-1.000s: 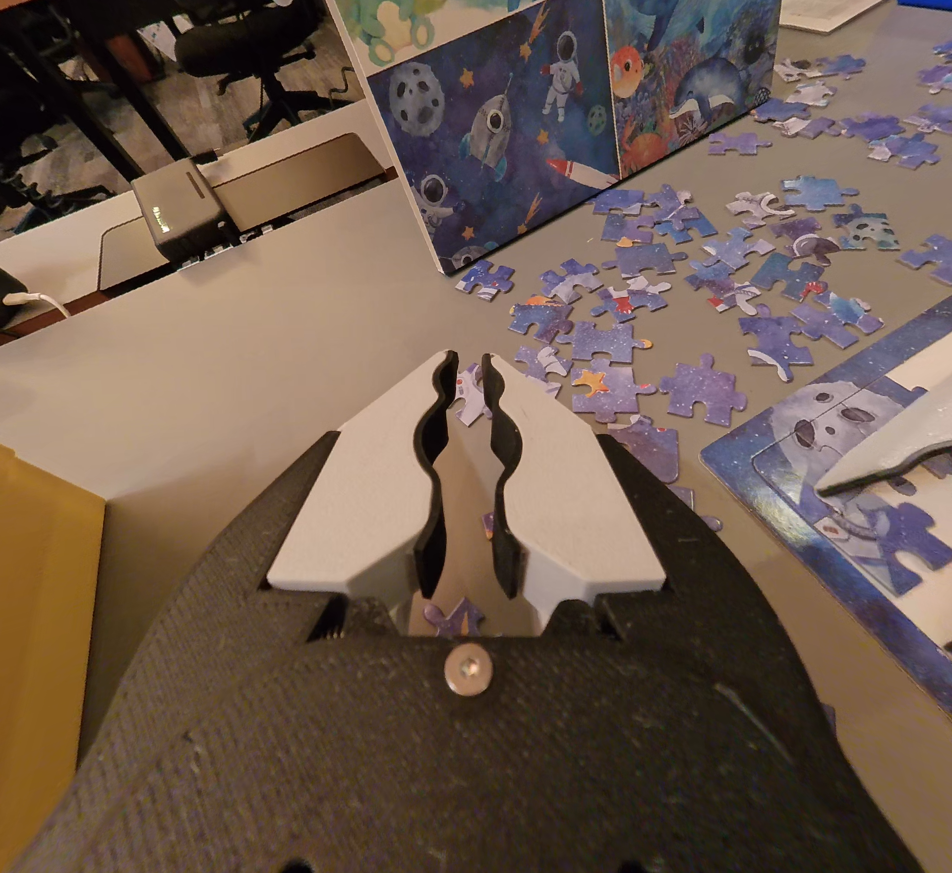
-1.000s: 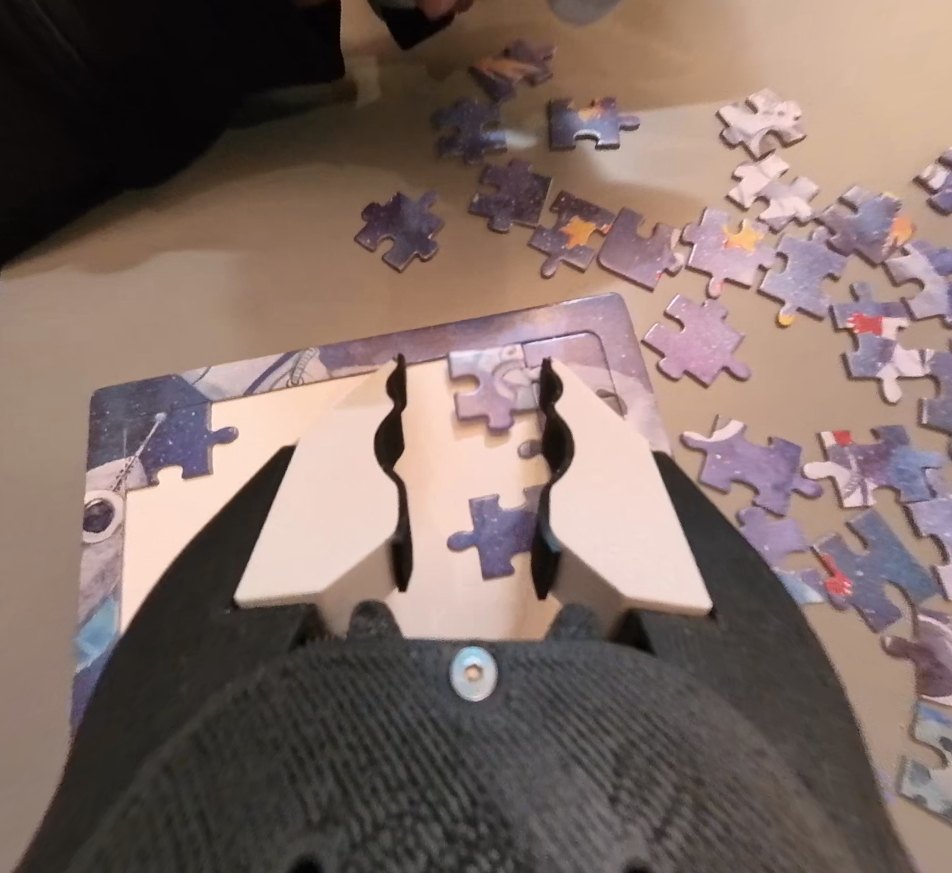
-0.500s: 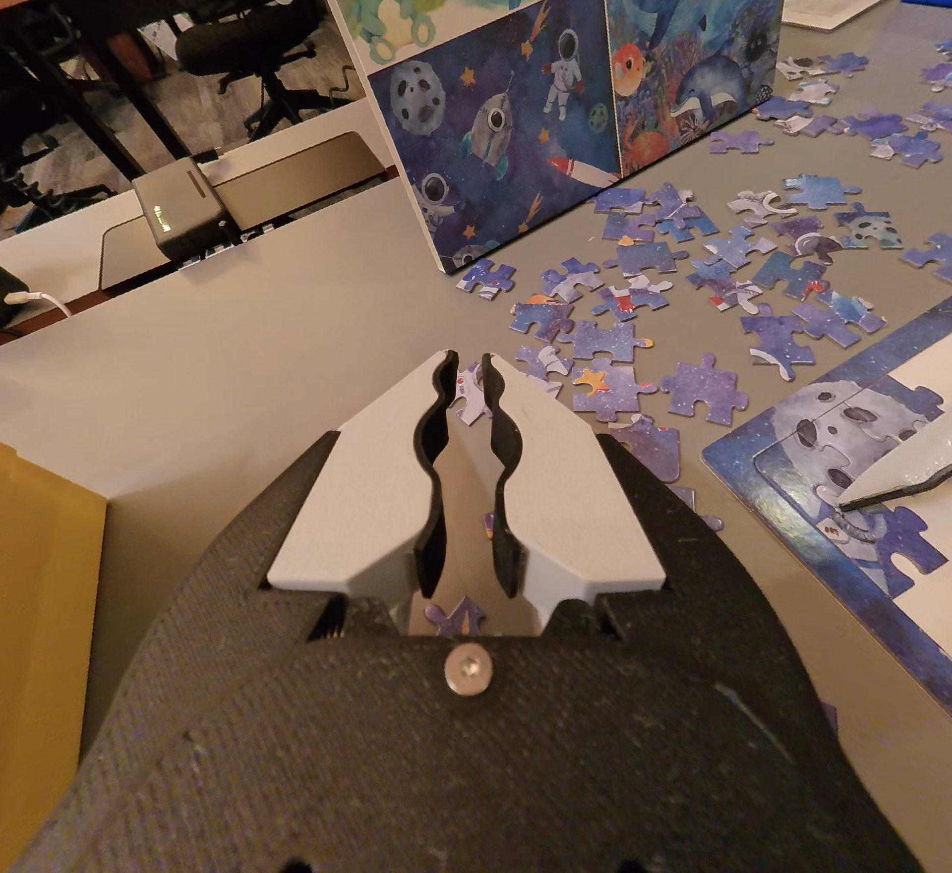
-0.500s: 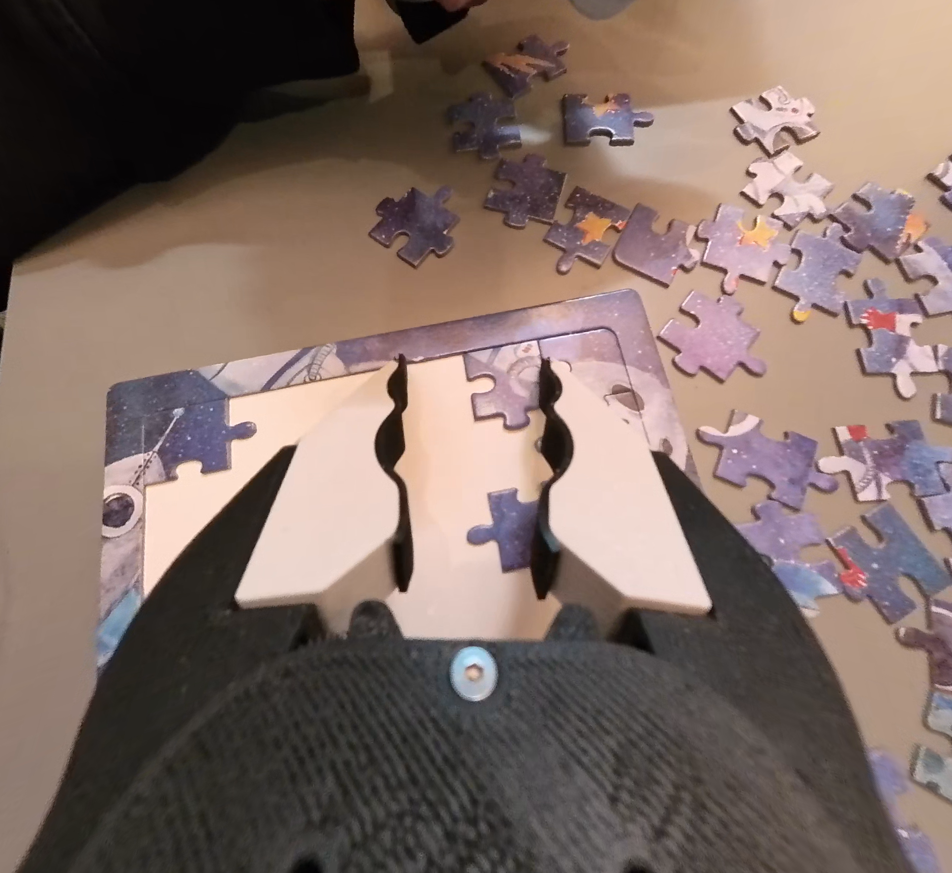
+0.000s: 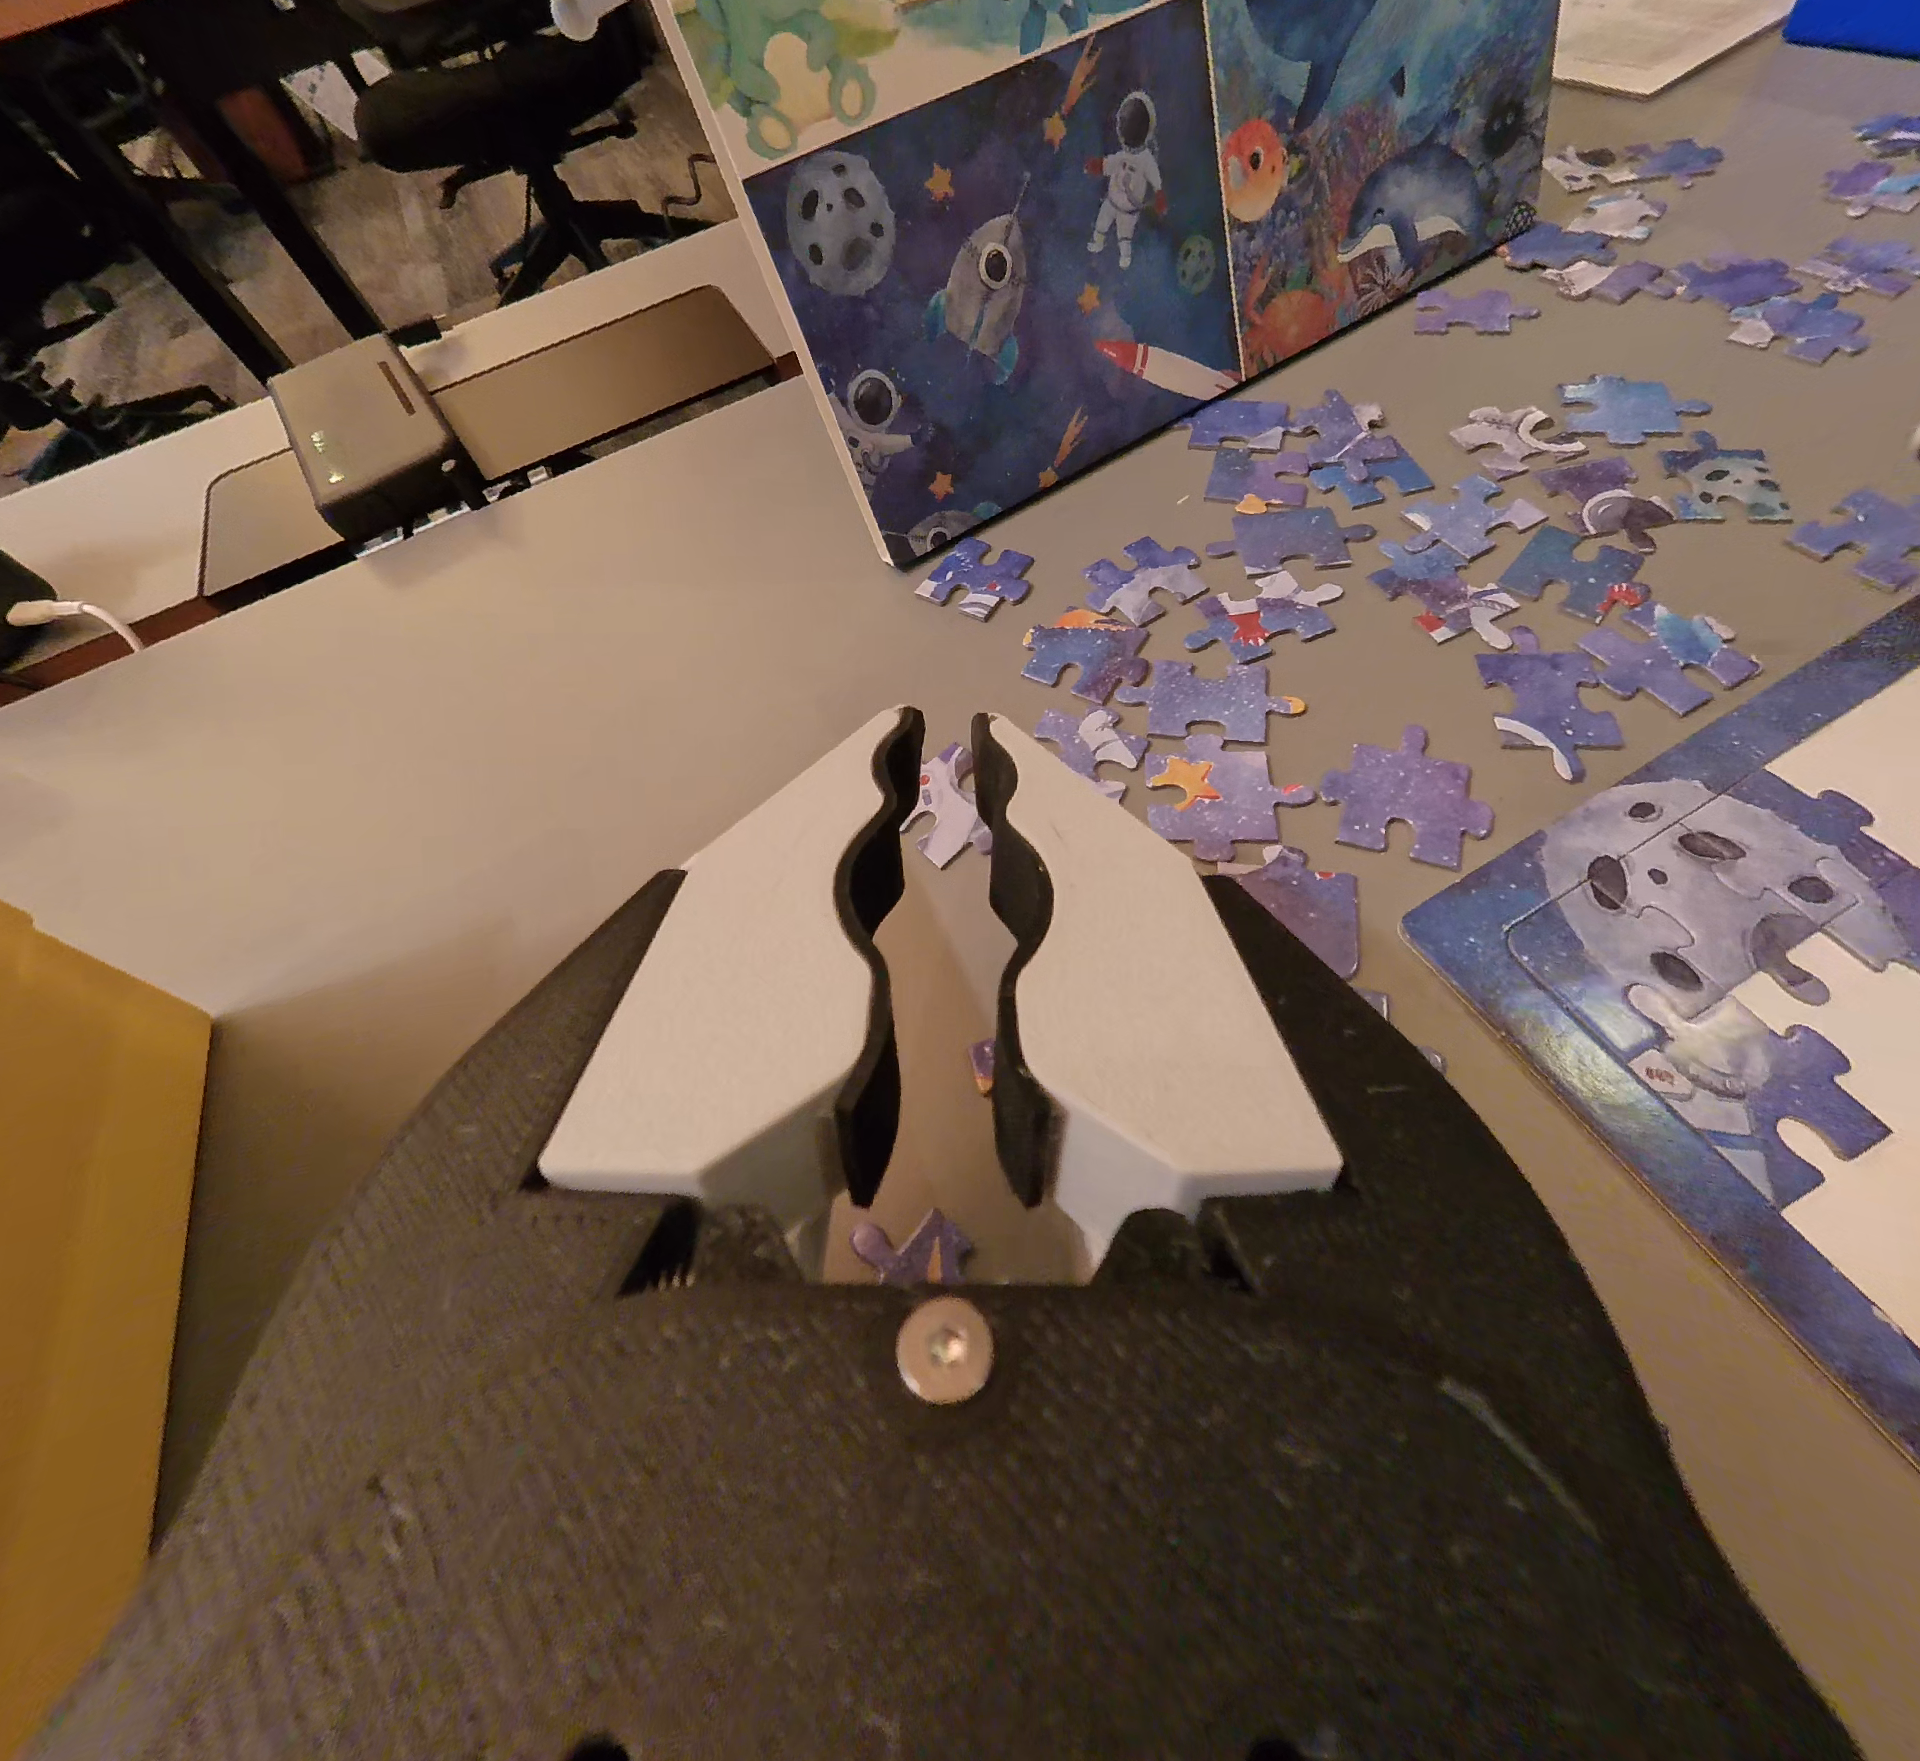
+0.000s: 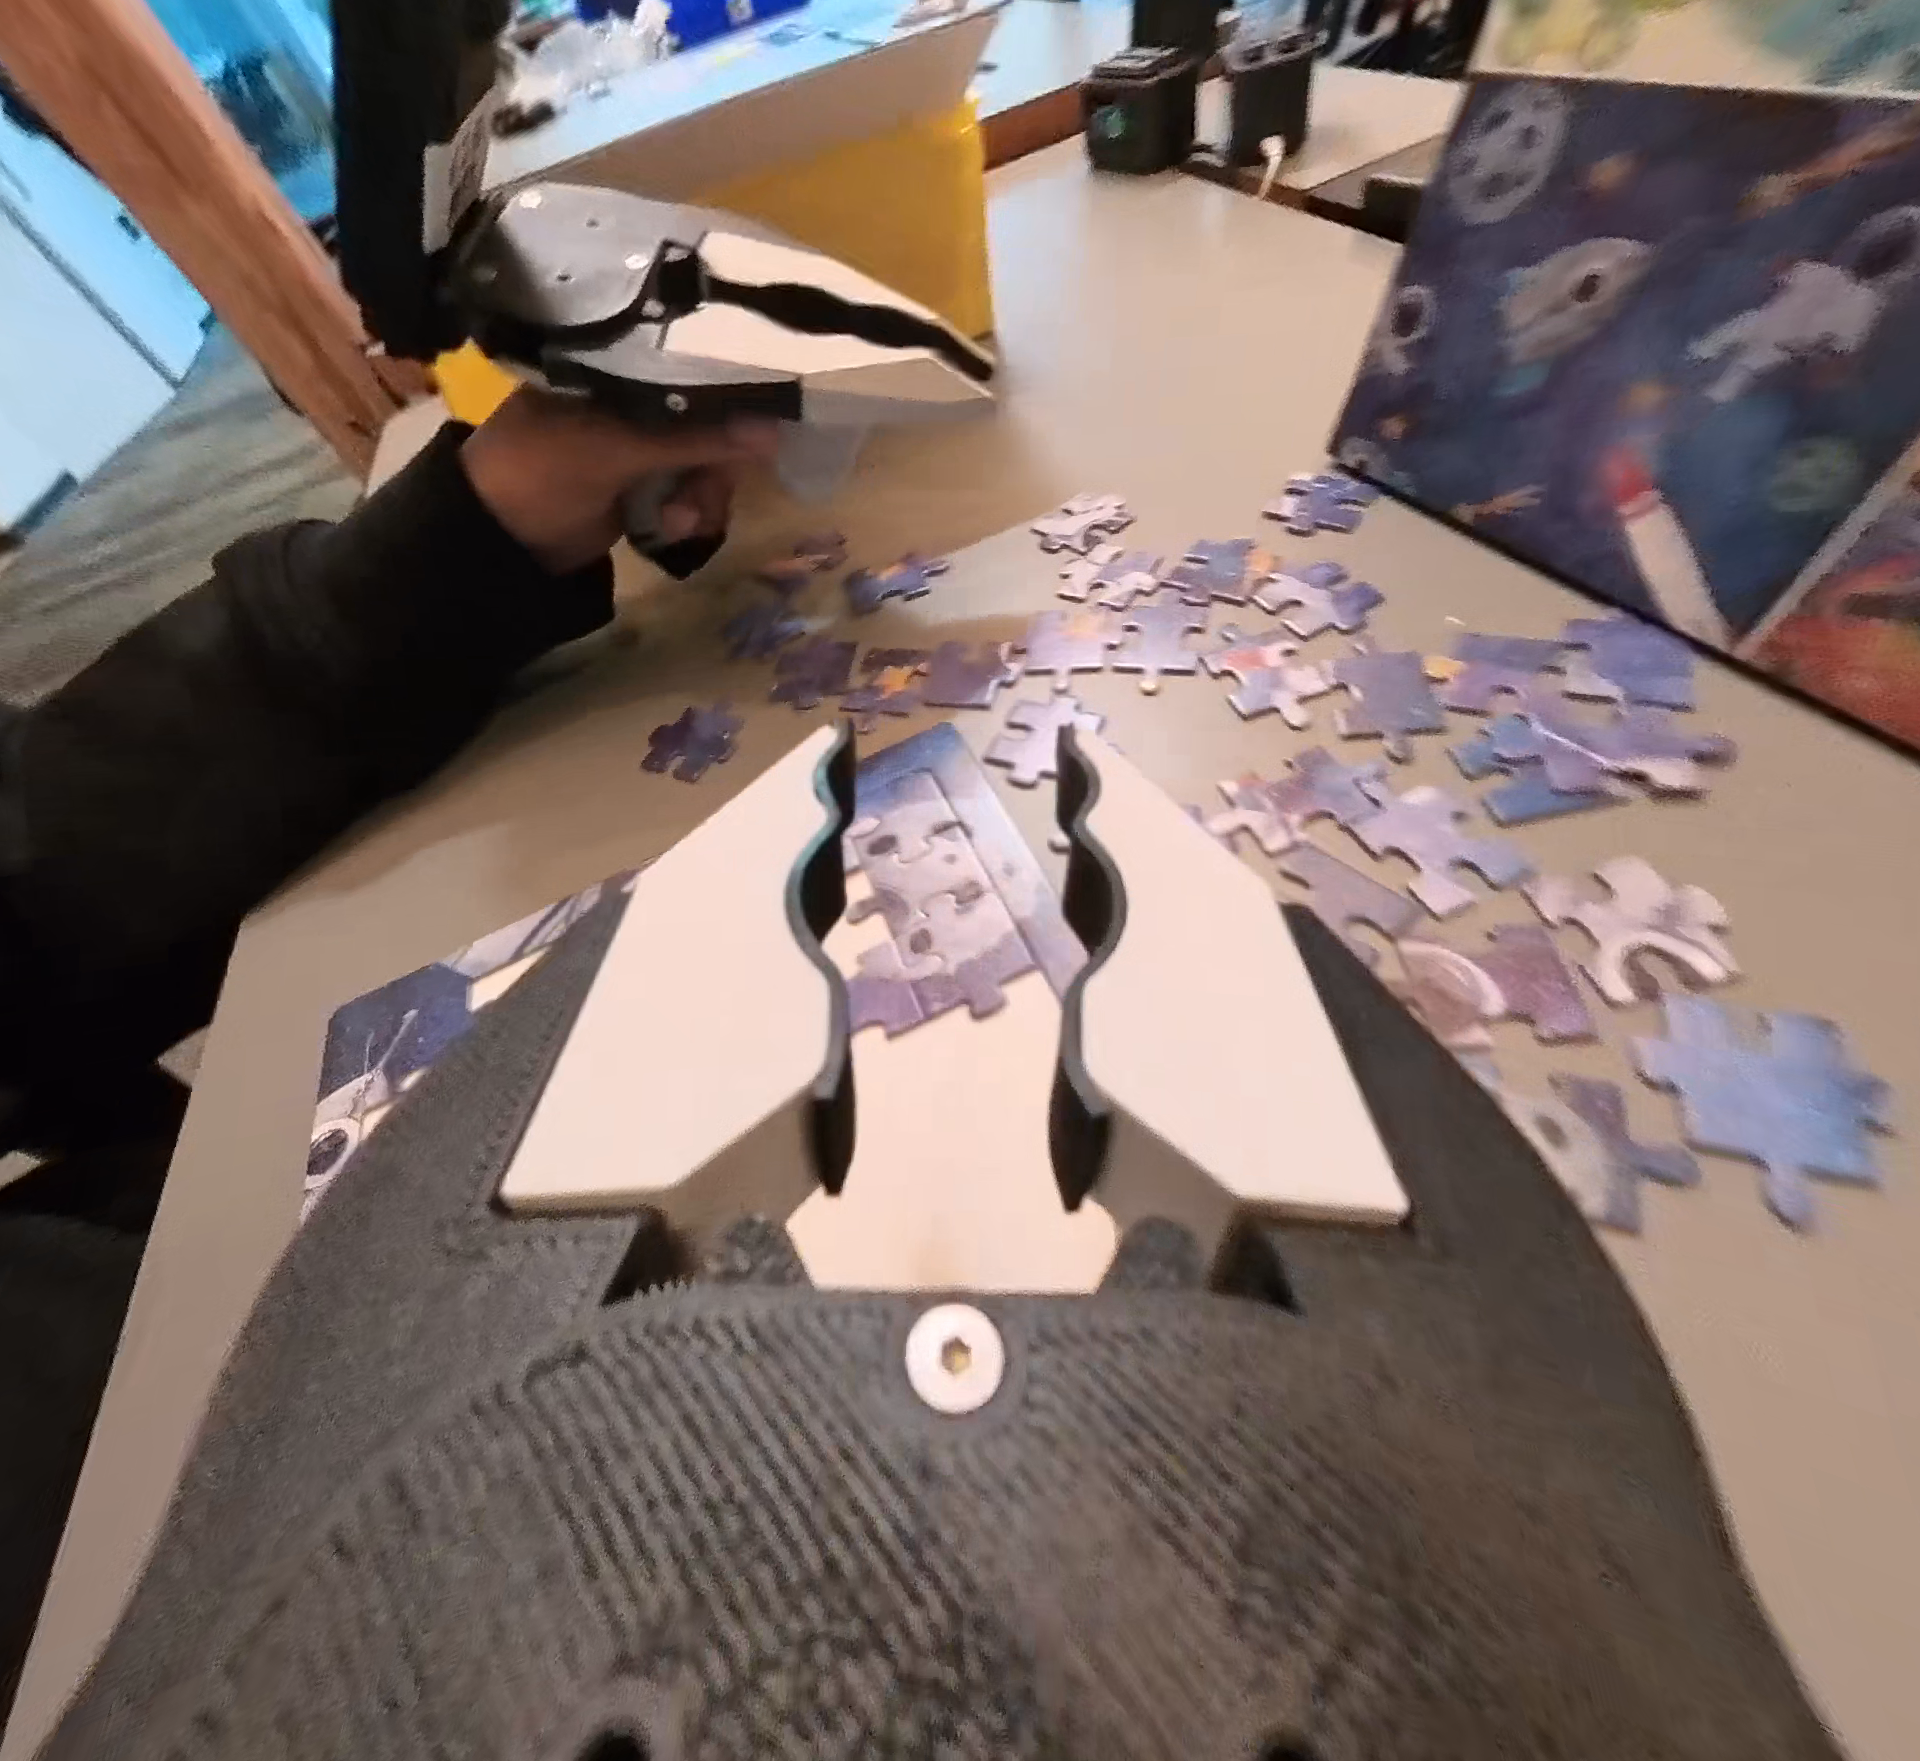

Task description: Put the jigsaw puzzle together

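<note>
My left gripper (image 5: 948, 722) hovers over the grey table (image 5: 520, 724) with its jaws nearly together and nothing between them. A pale puzzle piece (image 5: 948, 818) lies on the table under its tips. The same gripper shows in the right wrist view (image 6: 966, 366), held by a hand (image 6: 582, 485) above the table. My right gripper (image 6: 956, 747) is open and empty above the puzzle board (image 6: 935, 781), whose corner holds joined moon pieces (image 6: 914, 880). The board also shows in the left wrist view (image 5: 1496, 973). Several loose purple pieces (image 5: 1216, 797) lie beyond both grippers.
A picture box (image 5: 1039, 257) stands upright behind the loose pieces and also shows in the right wrist view (image 6: 1662, 340). A yellow object (image 5: 62, 1192) lies at the table's left. A black-sleeved arm (image 6: 260, 724) rests at the left. Chairs and desks stand beyond. Spacing between my two grippers at the tips: around 15 cm.
My right gripper has tilted up and drawn back from the board, its jaws have narrowed on nothing, and its finger has left the left wrist view. The left gripper has not moved.
</note>
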### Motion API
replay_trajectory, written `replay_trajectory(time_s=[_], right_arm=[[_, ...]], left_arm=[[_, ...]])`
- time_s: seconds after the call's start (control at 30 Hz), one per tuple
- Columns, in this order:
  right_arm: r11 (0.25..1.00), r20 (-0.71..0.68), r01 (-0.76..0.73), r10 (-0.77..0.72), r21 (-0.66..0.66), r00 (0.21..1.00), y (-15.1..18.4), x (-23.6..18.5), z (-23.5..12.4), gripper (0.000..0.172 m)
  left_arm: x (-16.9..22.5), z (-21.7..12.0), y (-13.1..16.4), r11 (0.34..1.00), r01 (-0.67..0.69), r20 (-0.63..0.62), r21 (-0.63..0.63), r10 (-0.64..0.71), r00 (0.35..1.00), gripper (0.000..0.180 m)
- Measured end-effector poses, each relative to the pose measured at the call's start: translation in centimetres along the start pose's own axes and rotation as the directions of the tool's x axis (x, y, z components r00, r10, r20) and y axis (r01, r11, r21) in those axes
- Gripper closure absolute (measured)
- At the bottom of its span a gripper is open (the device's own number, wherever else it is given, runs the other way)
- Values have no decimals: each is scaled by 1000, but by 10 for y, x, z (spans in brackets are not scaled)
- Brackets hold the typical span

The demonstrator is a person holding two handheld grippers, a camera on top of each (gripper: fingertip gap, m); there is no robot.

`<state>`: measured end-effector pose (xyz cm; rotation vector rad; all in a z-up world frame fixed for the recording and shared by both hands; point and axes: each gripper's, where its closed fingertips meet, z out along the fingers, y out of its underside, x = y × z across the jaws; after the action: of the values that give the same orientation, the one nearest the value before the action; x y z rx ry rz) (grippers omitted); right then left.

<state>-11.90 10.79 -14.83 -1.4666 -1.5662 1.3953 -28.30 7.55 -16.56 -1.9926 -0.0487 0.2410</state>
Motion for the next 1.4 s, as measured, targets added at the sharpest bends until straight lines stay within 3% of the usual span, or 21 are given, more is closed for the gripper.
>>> replay_trajectory(time_s=[0.2, 0.3, 0.37, 0.47, 0.63, 0.77, 0.93, 1.4], right_arm=[[997, 26, 36, -34, -71, 999, 14, -8, 5, 135], [964, 43, 166, -160, -208, 986, 38, -27, 24, 134], [935, 71, 229, -218, -272, 973, 52, -41, 35, 133], [910, 121, 262, -235, -320, 964, 65, -59, 48, 129], [858, 98, 321, -308, -401, 946, 79, -56, 55, 128], [863, 87, 302, -292, -404, 952, 80, -53, 56, 130], [860, 64, 306, -308, -408, 949, 79, -48, 57, 140], [877, 55, 320, -323, -359, 945, 66, -48, 54, 143]], left_arm=[[8, -1, -2, 1000, -1, -48, 12, 1, 999, 173], [48, -6, -8, 999, -30, -259, 43, 40, 965, 178], [86, -12, -2, 996, -88, -435, 23, 89, 896, 179], [122, -14, 19, 975, -218, -548, -44, 159, 821, 180], [134, -9, 40, 943, -307, -575, -125, 184, 797, 180], [131, -7, 50, 930, -325, -576, -169, 174, 799, 180], [133, -8, 50, 931, -325, -584, -168, 172, 793, 180], [133, -8, 50, 931, -322, -587, -170, 166, 792, 180]])
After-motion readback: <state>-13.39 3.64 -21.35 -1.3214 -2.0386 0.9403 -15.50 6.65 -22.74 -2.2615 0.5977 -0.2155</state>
